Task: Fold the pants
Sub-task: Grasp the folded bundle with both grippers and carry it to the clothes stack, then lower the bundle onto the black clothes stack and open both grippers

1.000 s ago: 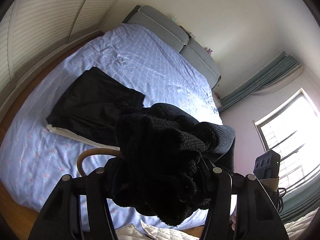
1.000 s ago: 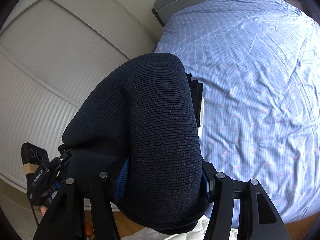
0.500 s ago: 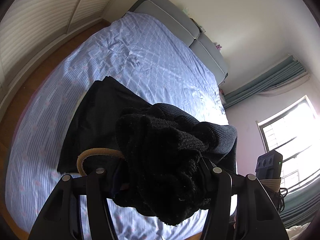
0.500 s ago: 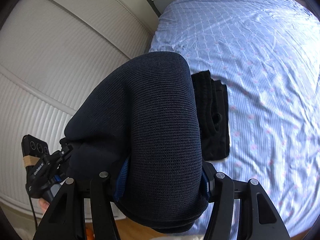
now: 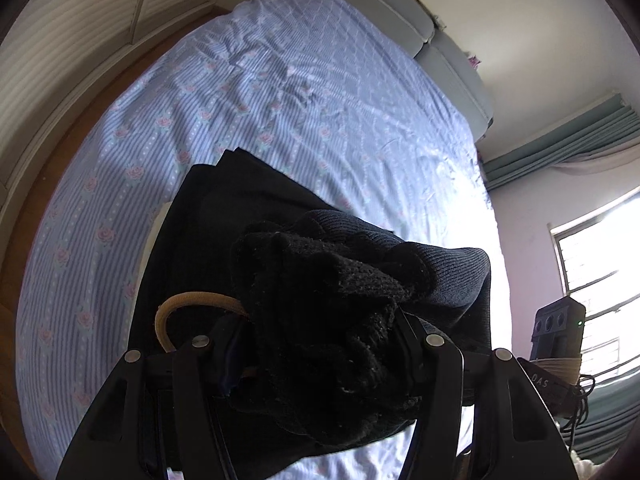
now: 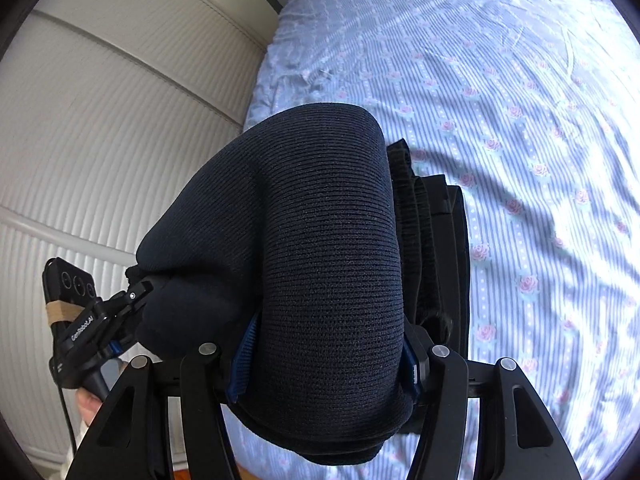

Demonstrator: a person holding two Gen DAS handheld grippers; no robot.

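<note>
Dark knit pants [image 5: 328, 304] hang bunched between both grippers above a bed. My left gripper [image 5: 320, 344] is shut on one bunched end, with a tan drawstring loop [image 5: 188, 304] beside it. My right gripper [image 6: 324, 356] is shut on the other end, a rounded fold of the pants [image 6: 320, 240] filling the view. Below them a folded black garment [image 5: 224, 216] lies on the blue floral bedsheet [image 5: 280, 92]; it also shows in the right wrist view [image 6: 440, 240]. The left gripper shows at the lower left of the right wrist view [image 6: 92, 320].
A grey headboard [image 5: 400, 12] is at the far end of the bed. White slatted wardrobe doors [image 6: 120, 120] run along the bed's side. A window [image 5: 596, 264] and green curtains [image 5: 560, 148] are on the right. Wood floor [image 5: 60, 144] borders the bed.
Both grippers have moved forward and down over the bed with the pants, so the folded black garment now lies directly beneath them and looks larger.
</note>
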